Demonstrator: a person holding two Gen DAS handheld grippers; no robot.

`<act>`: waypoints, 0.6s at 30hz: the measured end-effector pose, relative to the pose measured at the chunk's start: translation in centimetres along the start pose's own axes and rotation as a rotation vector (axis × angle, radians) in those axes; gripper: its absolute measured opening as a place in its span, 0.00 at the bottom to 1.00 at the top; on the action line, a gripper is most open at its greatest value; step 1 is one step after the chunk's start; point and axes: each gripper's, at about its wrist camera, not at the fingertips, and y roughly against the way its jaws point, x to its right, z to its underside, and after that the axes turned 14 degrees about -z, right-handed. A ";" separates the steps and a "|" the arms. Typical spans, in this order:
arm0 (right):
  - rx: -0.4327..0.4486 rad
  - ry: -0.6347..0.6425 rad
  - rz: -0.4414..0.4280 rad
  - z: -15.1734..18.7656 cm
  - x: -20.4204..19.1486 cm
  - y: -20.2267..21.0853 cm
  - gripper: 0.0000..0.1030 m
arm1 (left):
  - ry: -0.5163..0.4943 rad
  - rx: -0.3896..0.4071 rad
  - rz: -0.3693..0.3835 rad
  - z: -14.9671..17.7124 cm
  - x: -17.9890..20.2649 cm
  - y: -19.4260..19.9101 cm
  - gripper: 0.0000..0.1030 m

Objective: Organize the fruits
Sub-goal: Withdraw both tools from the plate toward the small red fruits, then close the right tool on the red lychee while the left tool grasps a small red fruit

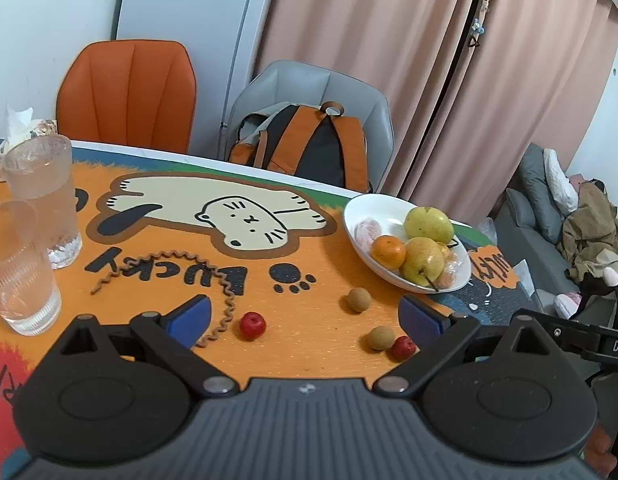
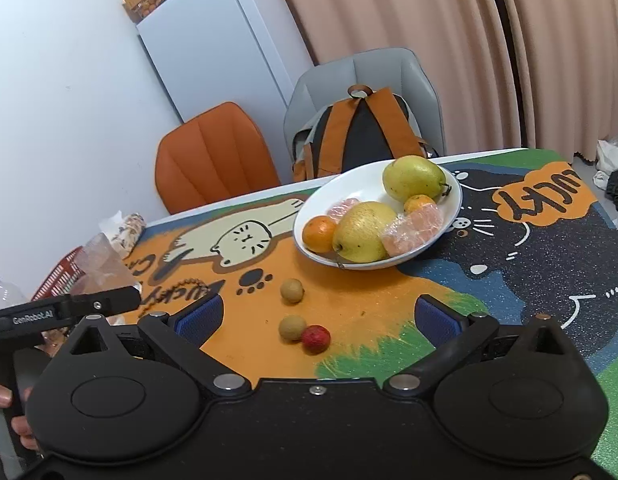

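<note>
Left wrist view: the left hand-held gripper (image 1: 305, 316) is spread wide with nothing between its blue pads, low over the counter (image 1: 309, 352). Loose fruit lies in the middle of the frame: a red fruit (image 1: 252, 325), a longan (image 1: 358, 299), and a second longan (image 1: 379, 337) touching another red fruit (image 1: 403, 348). At right center, near the counter's far edge, the white bowl (image 1: 359, 210) holds pears and oranges.

Right wrist view: the right hand-held gripper (image 2: 317, 314) is likewise spread and empty. "LUCKY" reads upside down on the mat (image 2: 545, 196); "GenRobot.AI" marks the other gripper's body at left. Wrapped fruit in the bowl is hard to identify.
</note>
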 end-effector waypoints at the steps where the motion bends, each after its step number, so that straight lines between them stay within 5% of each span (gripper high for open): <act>1: -0.003 -0.001 -0.002 0.1 0.1 -0.2 1.00 | -0.005 0.000 0.000 0.1 -0.1 0.0 0.96; 5: -0.021 0.023 -0.003 0.5 0.0 -1.2 0.98 | -0.021 0.003 -0.003 0.4 -0.6 -0.5 0.96; 13: -0.067 0.025 -0.023 1.4 0.4 -3.4 0.75 | -0.015 -0.005 -0.048 1.4 -1.8 -2.2 0.92; 18: -0.094 0.022 -0.028 1.8 0.7 -4.5 0.67 | -0.014 -0.020 -0.064 1.6 -2.1 -3.4 0.74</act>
